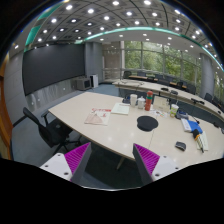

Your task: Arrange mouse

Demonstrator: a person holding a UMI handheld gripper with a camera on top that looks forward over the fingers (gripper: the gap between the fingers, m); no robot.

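My gripper [111,162] is held high and well back from a large oval cream table [90,133]. Its two fingers with magenta pads [76,158] stand wide apart with nothing between them. On the table, far beyond the fingers, lies a round black mouse mat [147,123]. A small dark object [180,146] that may be the mouse lies near the table's right end, to the right of the mat.
The table also holds papers [98,117], a red bottle [148,101], a white cup [133,99] and blue items [193,125]. A black office chair [40,128] stands at the table's left. More desks stand by the windows behind.
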